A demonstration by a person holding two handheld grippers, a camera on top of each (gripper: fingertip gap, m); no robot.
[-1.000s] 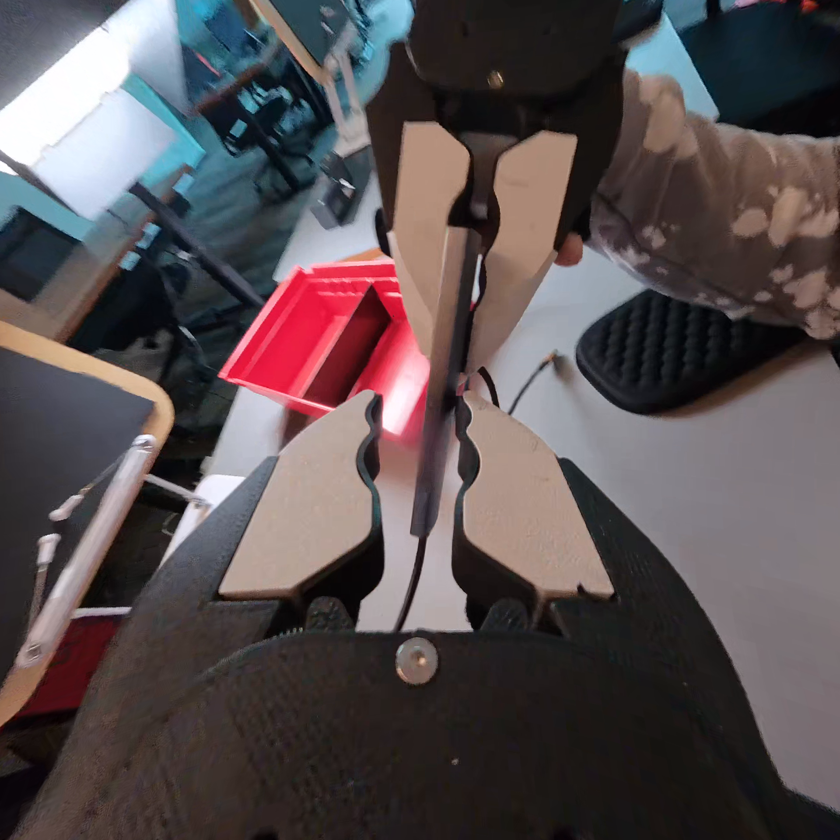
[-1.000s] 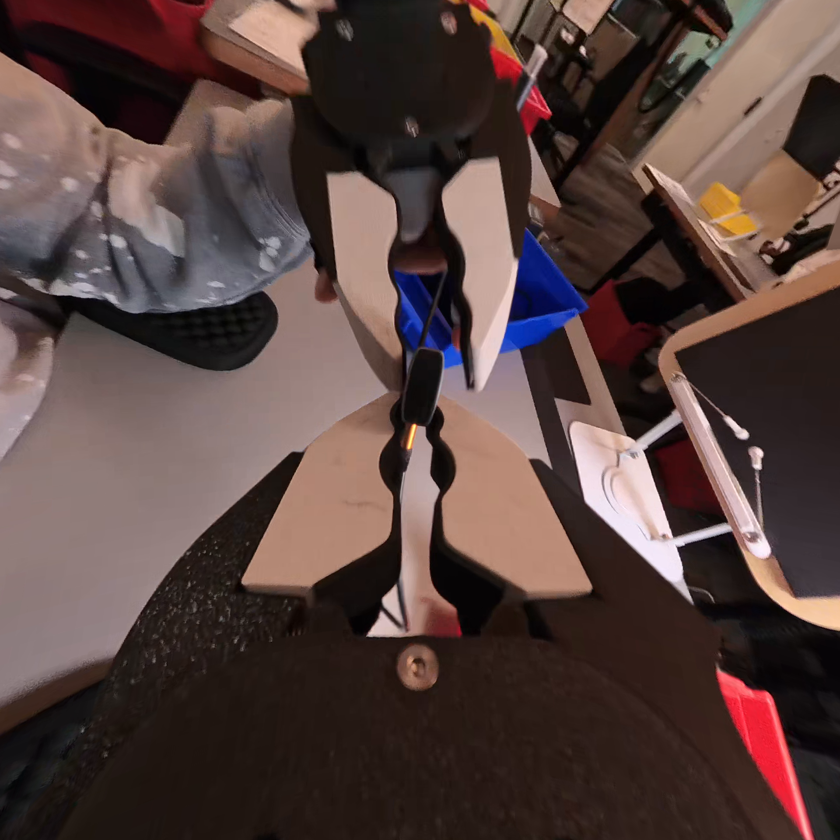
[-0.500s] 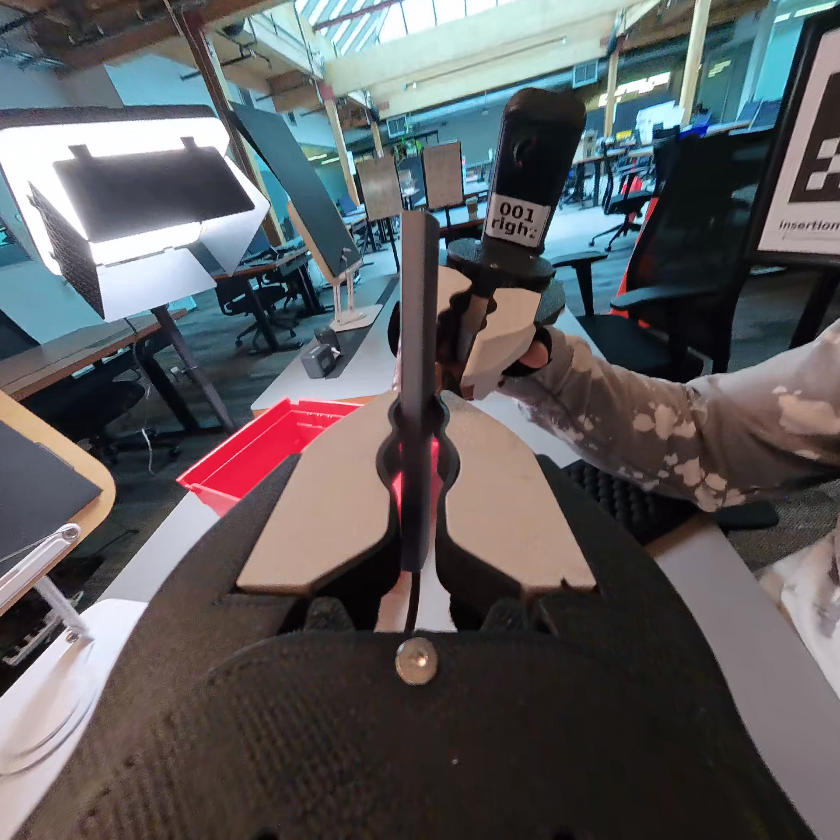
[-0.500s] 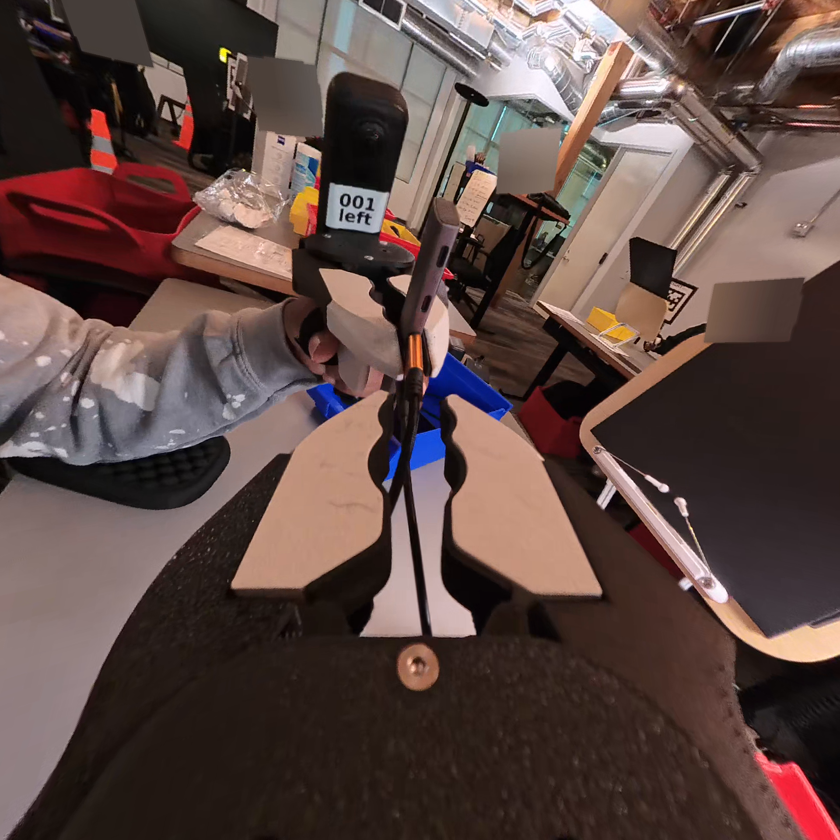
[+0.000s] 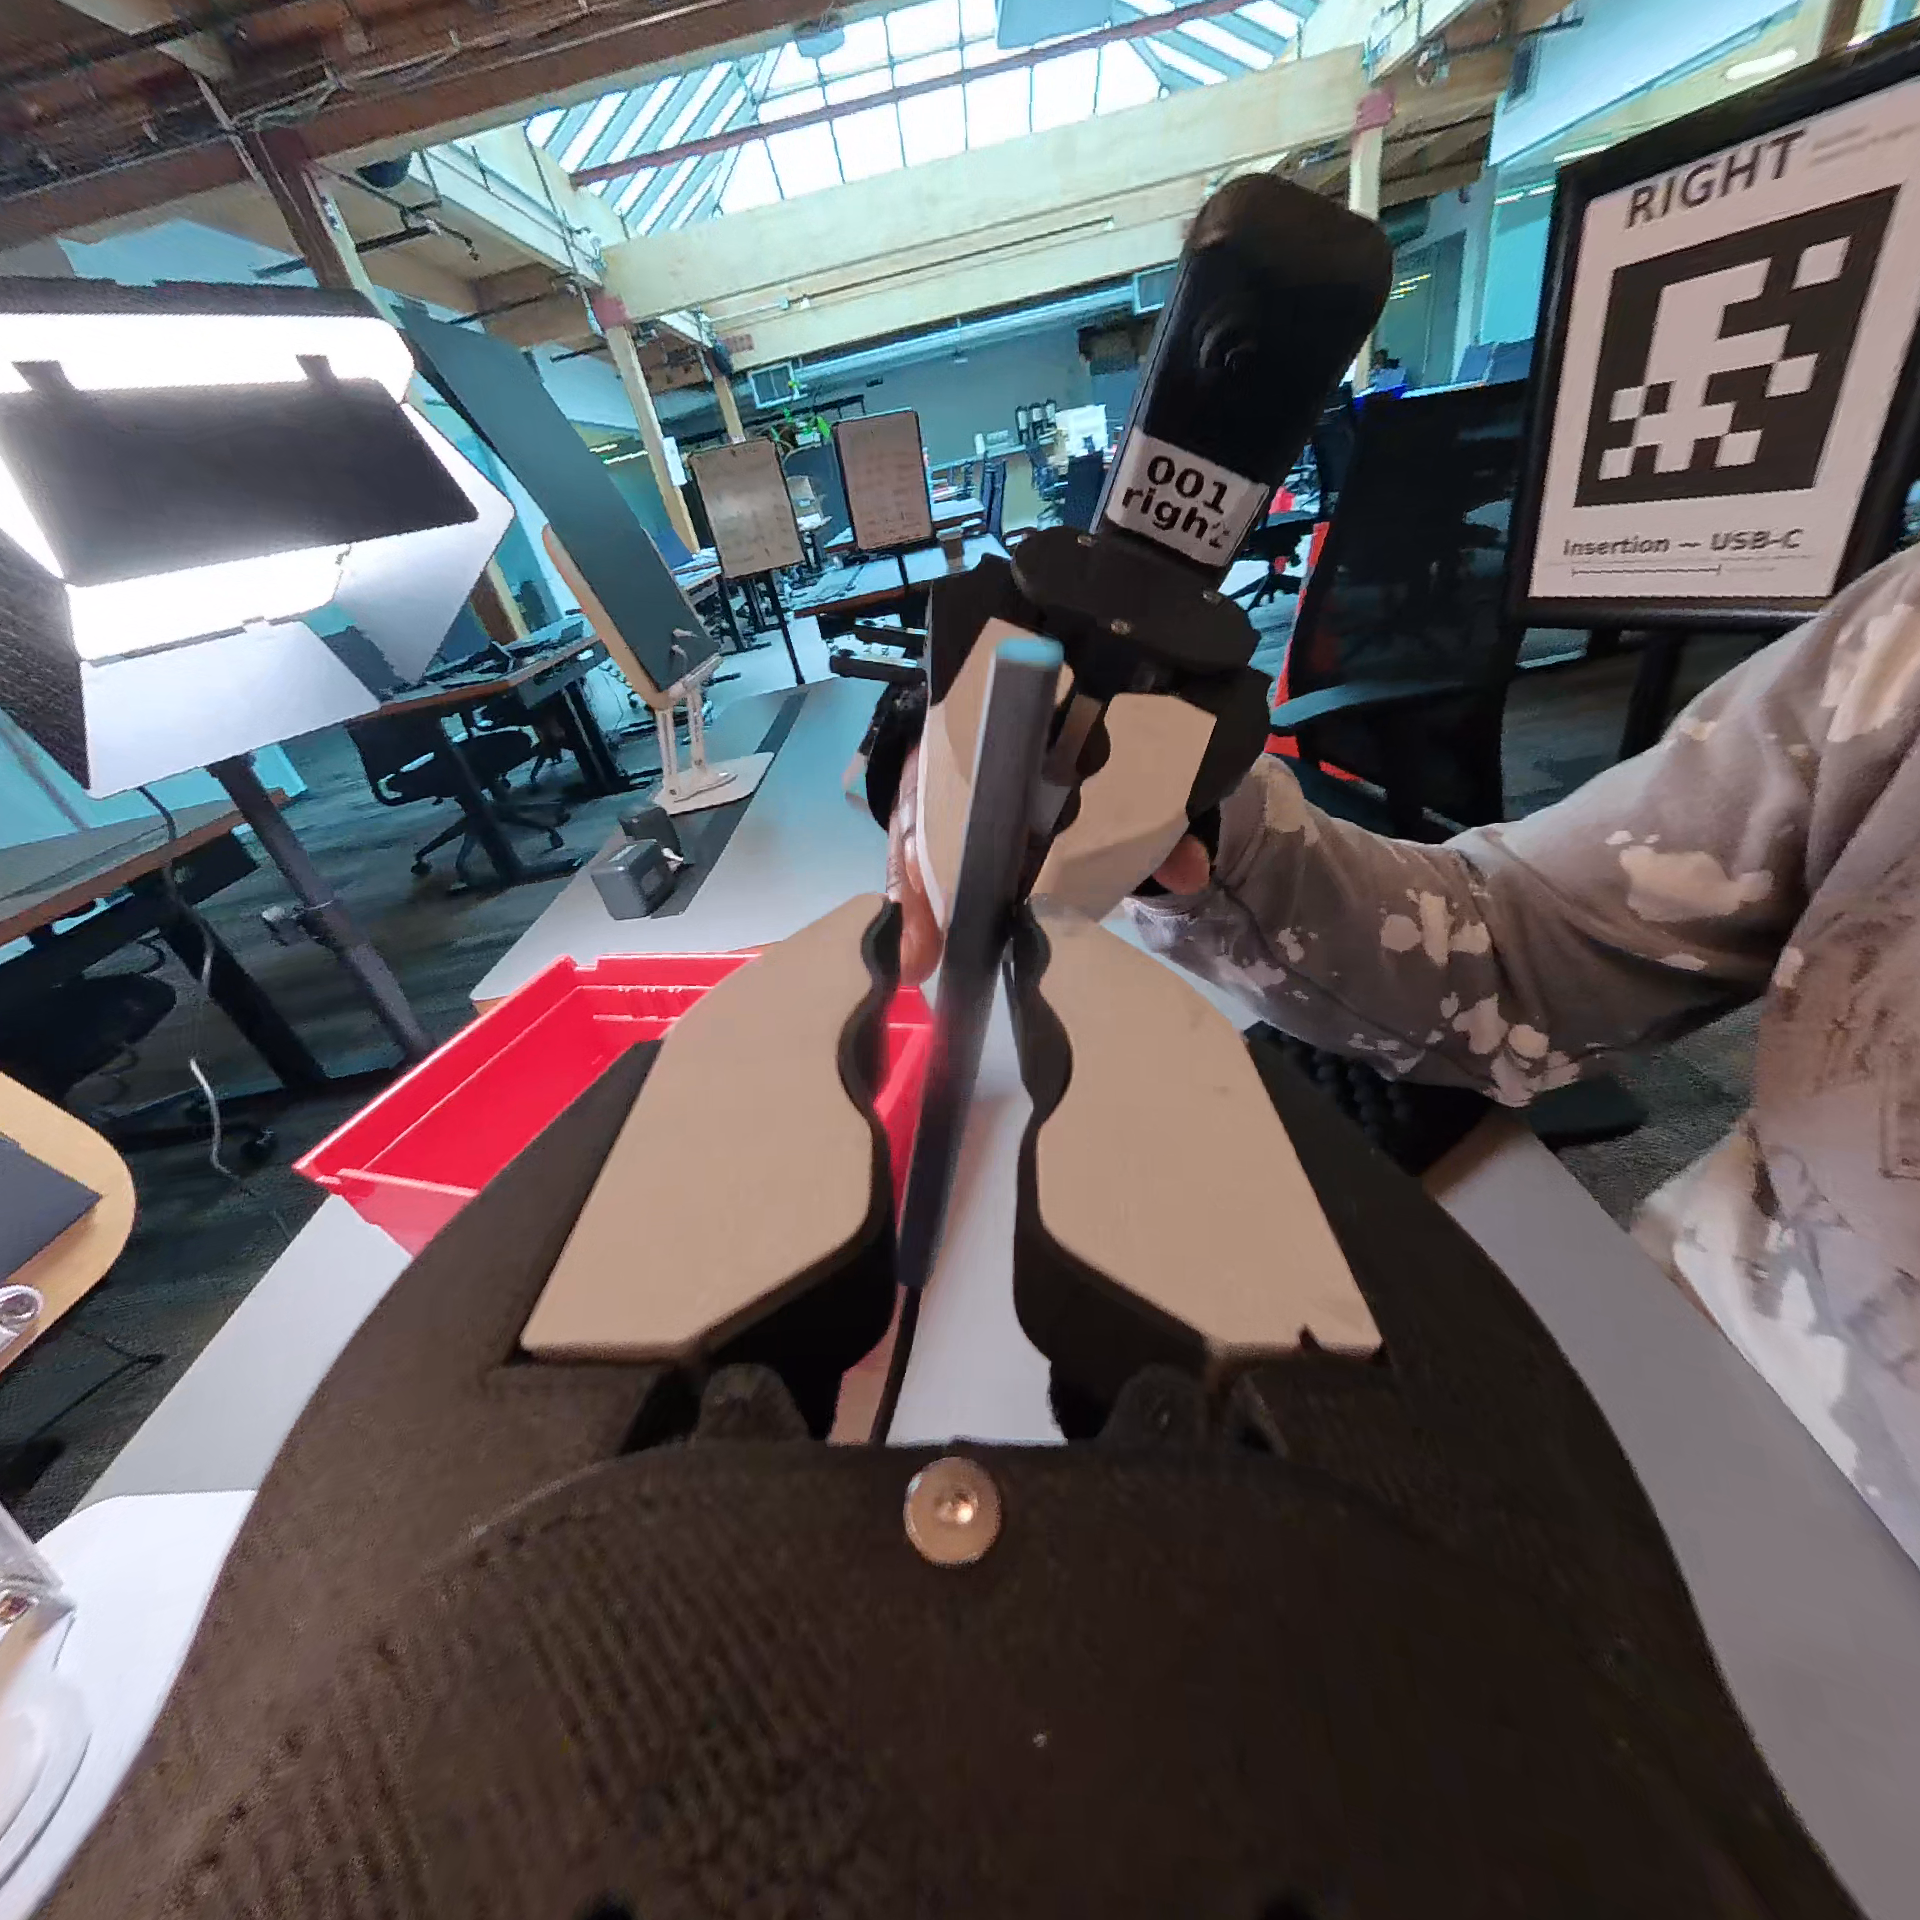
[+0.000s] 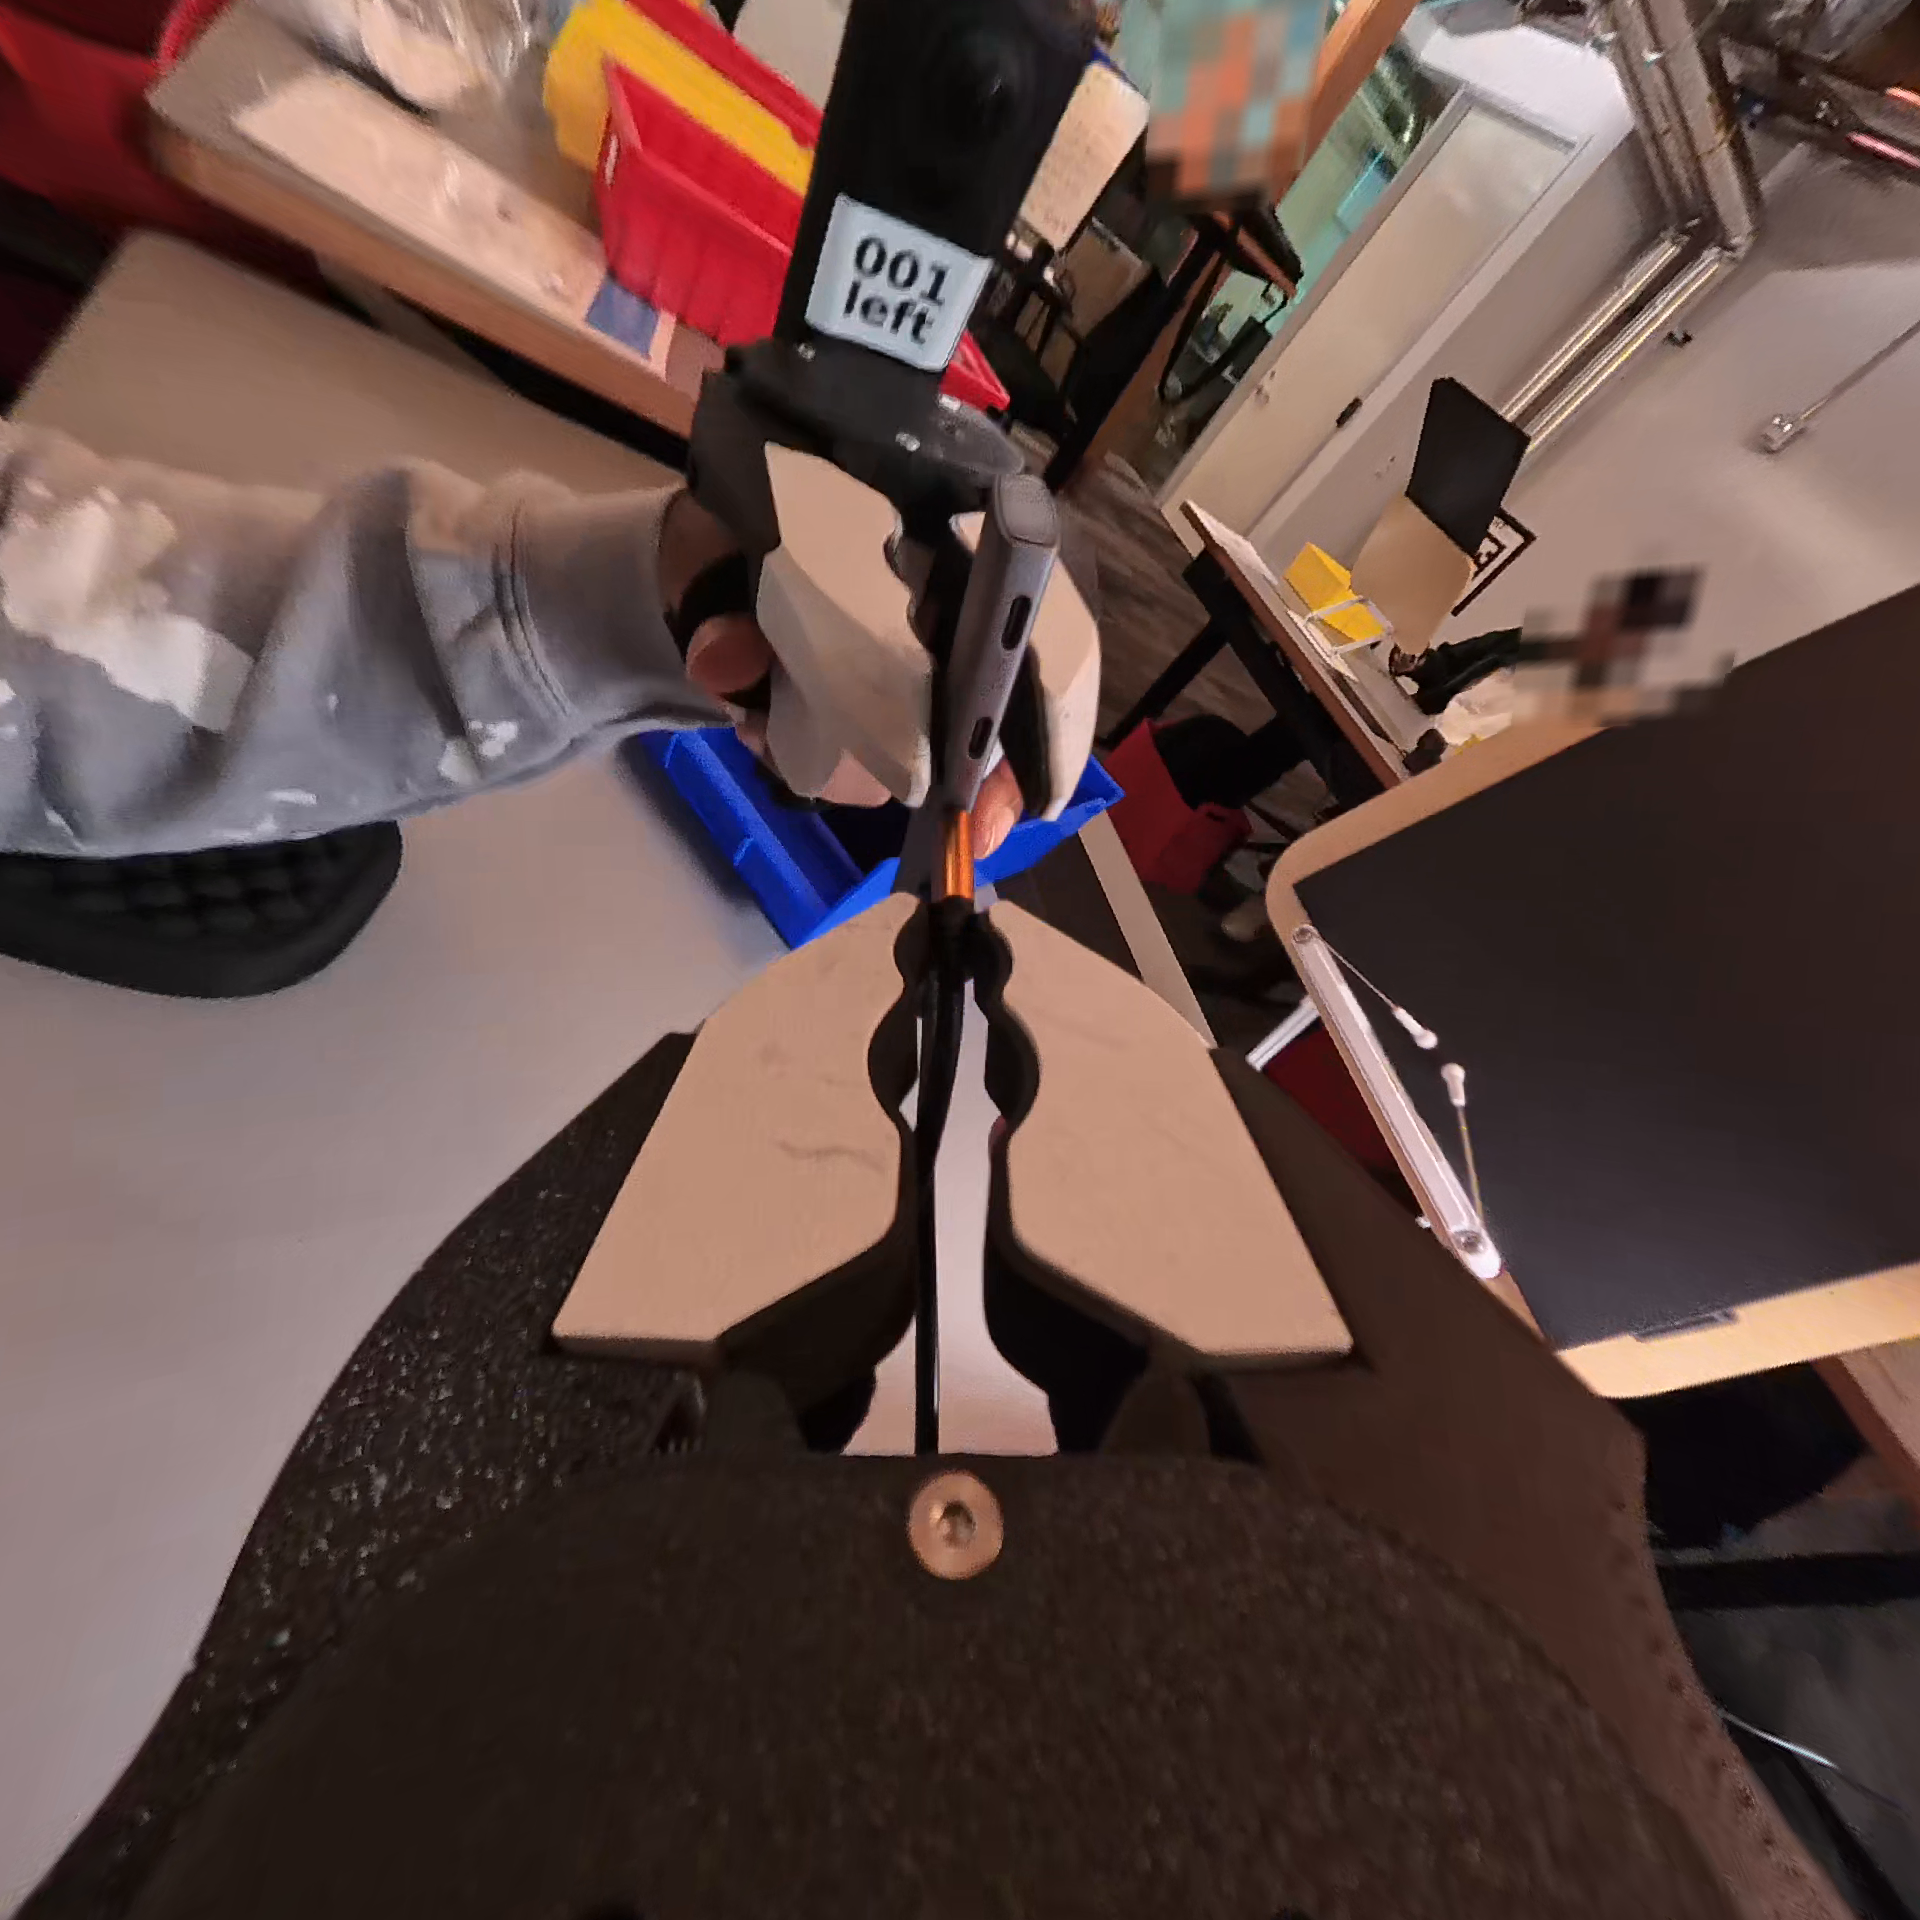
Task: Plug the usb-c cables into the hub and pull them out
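Note:
My left gripper (image 5: 954, 925) is shut on a slim grey hub (image 5: 971, 935) that stands up between its fingers, leaning right, well above the table. The hub also shows in the right wrist view (image 6: 995, 644), with two ports on its side. My right gripper (image 6: 954, 920) is shut on a black USB-C cable (image 6: 928, 1195) just behind its orange-collared plug (image 6: 954, 864). The plug meets the hub's lower end; I cannot tell how deep it sits. Each gripper faces the other: the right one (image 5: 1049, 800) is behind the hub, and the left one (image 6: 935, 675) is around the hub.
A red bin (image 5: 499, 1091) stands at the table's left edge and a blue bin (image 6: 769, 831) at the opposite side. A black studded pad (image 6: 197, 914) lies under the person's sleeve. The grey table (image 6: 312, 1195) is below. A black board (image 6: 1610, 1039) stands to the right. Only a small space, under 4 cm, lies between the two pairs of fingers.
Both grippers have tilted up from facing down at the table to roughly level and lifted. The hub now leans right and the grippers are closer. Both grips are unchanged.

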